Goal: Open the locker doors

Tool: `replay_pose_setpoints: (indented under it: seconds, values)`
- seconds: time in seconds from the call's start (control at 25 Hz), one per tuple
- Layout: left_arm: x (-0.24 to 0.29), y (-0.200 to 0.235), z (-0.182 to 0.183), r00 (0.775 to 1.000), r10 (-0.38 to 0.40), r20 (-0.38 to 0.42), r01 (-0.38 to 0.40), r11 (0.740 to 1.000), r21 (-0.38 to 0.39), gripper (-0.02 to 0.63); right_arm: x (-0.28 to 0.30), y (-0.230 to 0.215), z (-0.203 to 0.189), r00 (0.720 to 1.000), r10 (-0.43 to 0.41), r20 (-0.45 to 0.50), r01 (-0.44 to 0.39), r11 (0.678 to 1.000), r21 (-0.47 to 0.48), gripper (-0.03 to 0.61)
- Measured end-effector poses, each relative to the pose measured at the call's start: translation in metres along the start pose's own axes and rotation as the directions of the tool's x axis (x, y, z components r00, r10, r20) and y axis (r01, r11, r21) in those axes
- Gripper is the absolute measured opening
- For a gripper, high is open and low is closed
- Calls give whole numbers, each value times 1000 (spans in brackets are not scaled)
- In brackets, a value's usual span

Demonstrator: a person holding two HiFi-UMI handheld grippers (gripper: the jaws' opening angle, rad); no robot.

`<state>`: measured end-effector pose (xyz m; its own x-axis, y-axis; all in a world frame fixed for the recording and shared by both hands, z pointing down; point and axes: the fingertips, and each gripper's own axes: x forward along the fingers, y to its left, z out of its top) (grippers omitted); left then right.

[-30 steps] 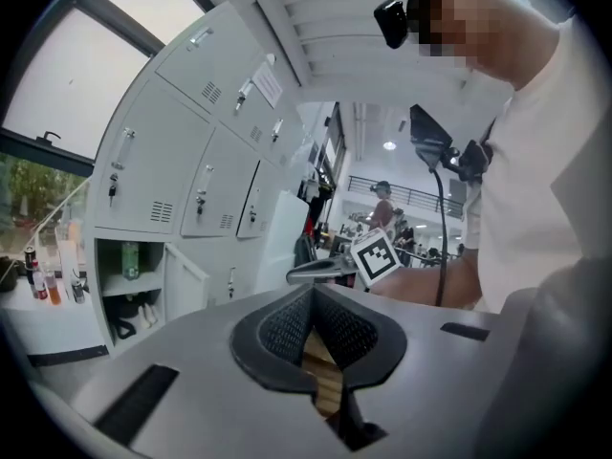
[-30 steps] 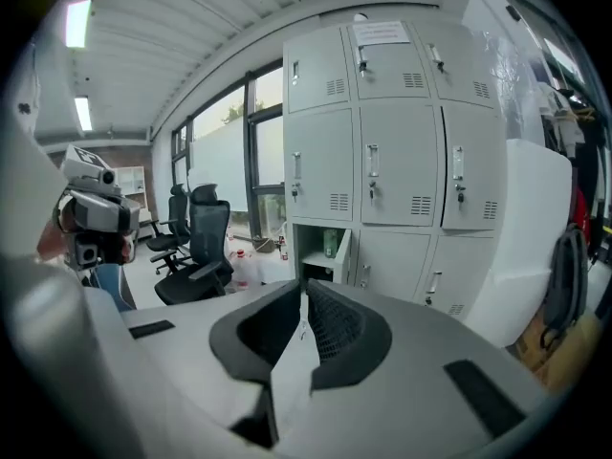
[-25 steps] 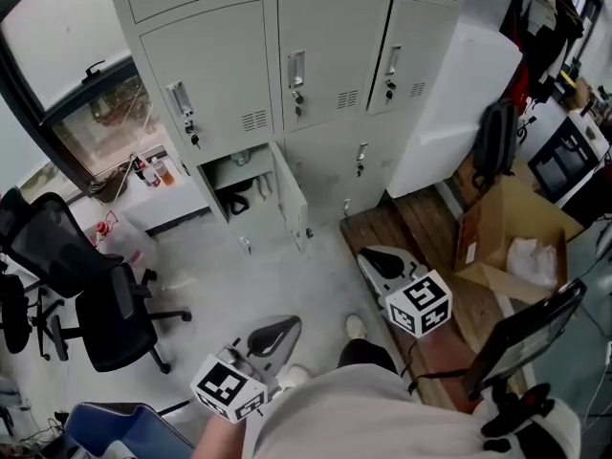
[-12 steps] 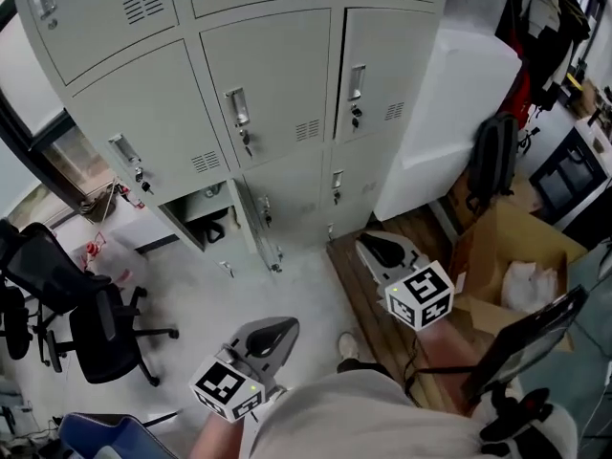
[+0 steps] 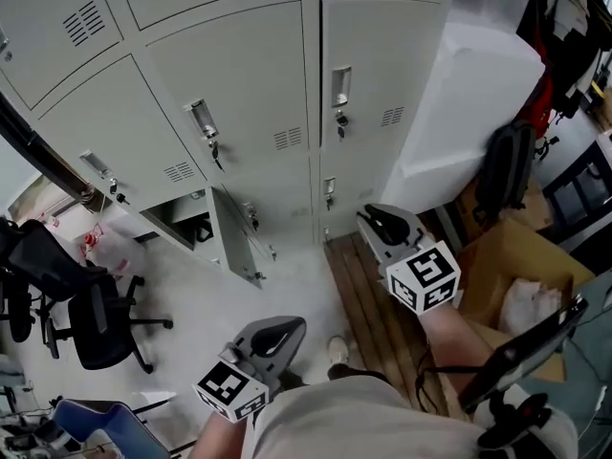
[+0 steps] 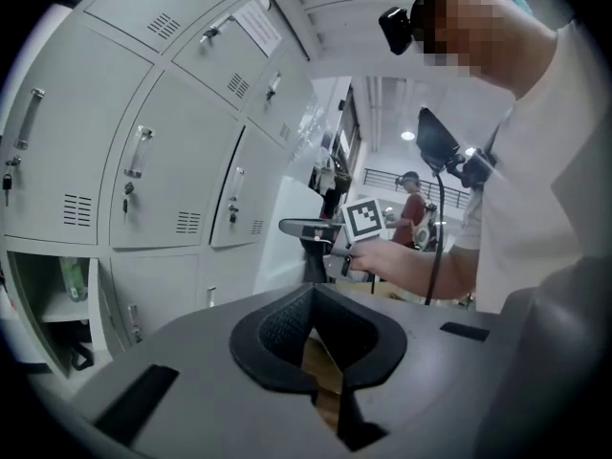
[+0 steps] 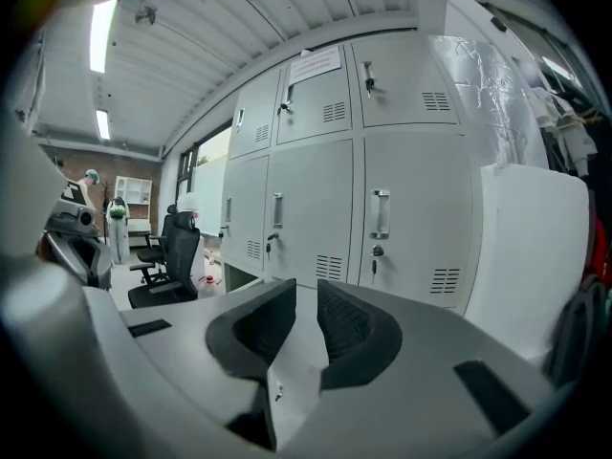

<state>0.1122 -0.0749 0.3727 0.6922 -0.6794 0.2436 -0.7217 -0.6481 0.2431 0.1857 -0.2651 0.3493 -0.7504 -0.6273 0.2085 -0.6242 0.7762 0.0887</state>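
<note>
A bank of grey lockers (image 5: pixel 258 94) fills the upper part of the head view, its doors shut, with handles and keys in the locks. At the bottom left one compartment (image 5: pixel 184 220) stands open, its door (image 5: pixel 234 247) swung out toward me. My right gripper (image 5: pixel 382 226) hovers level in front of the lower right lockers, clear of them. Its pads stand almost together with only a thin slit and nothing in it (image 7: pixel 306 290). My left gripper (image 5: pixel 273 338) hangs lower and nearer to me over the floor, shut and empty (image 6: pixel 311 295).
A black office chair (image 5: pixel 91 314) stands at the left. Right of the lockers are a white wrapped panel (image 5: pixel 469 113), a black bag (image 5: pixel 502 165) and an open cardboard box (image 5: pixel 516 275). Wooden boards (image 5: pixel 368 295) lie under my right gripper. A person (image 6: pixel 413 208) stands far off.
I have come closer to the lockers and further right along them, so they fill more of the view. Both grippers came along with me, with their jaws unchanged.
</note>
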Motion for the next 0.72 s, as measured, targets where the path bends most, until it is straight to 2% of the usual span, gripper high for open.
replay_pose_setpoints:
  seconds: [0.24, 0.36, 0.6, 0.72]
  values:
    - [10, 29, 15, 1000, -21, 1, 21, 1000, 16, 11, 43, -34, 18, 999, -42, 17, 42, 999, 8, 40]
    - [7, 49, 26, 999, -37, 9, 37, 999, 27, 11, 69, -49, 34, 997, -68, 24, 68, 998, 12, 101]
    - [-2, 89, 45, 997, -74, 17, 73, 995, 62, 11, 122, -83, 68, 987, -153, 46, 154, 988, -8, 107]
    - [-10, 110, 52, 996, -83, 20, 82, 994, 70, 11, 145, -98, 82, 980, -192, 51, 193, 981, -9, 133]
